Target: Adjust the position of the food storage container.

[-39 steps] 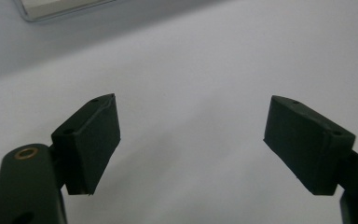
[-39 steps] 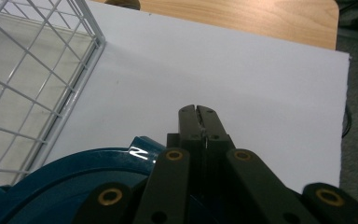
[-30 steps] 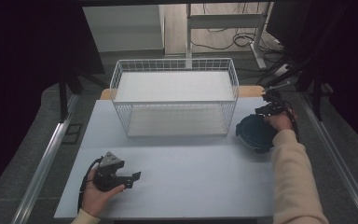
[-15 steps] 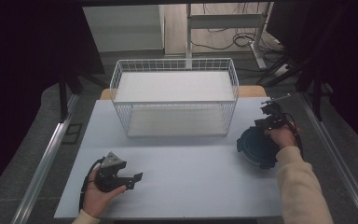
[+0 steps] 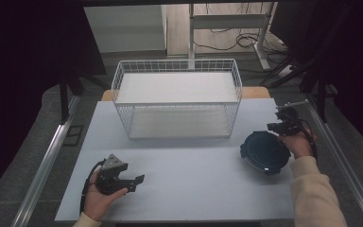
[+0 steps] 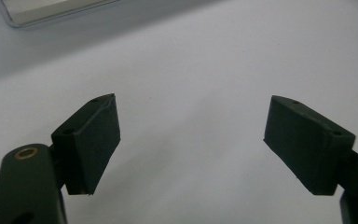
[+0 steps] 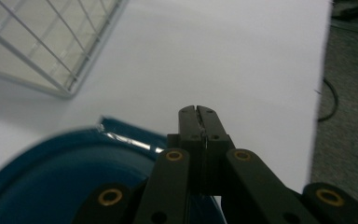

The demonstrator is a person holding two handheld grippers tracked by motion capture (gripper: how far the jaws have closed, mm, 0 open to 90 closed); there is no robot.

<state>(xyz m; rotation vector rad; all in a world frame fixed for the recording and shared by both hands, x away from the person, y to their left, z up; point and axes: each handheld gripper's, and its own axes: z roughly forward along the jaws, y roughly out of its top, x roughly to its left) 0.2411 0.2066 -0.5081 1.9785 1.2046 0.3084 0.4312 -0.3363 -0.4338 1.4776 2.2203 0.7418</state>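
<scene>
Left hand-held gripper [image 5: 134, 180]: jaws set wide apart with nothing between them; it lies low over the near left part of the desk [image 5: 189, 189], held in the person's left hand [image 5: 101, 201]. In the left gripper view, bare desk surface shows between its two black pads [image 6: 91, 140].

Right hand-held gripper [image 7: 198, 114]: jaws pressed fully together. In the right gripper view the closed tips project past the rim of the blue bowl [image 7: 74, 182], and the bowl's edge runs under the jaw linkage.

Hard to make out: whether the closed jaws actually pinch the bowl's rim or merely rest over it; the contact point is covered by the linkage. In the high view the right hand [image 5: 298, 144] hides most of that gripper, and the bowl reads as a dark round shape [image 5: 264, 152].

Cut off: the bowl's near side leaves the bottom of the right gripper view.

Bowl position: on the right part of the desk, just left of the right hand, right of and in front of the white wire basket [image 5: 177, 101], well apart from the left hand-held gripper.
</scene>
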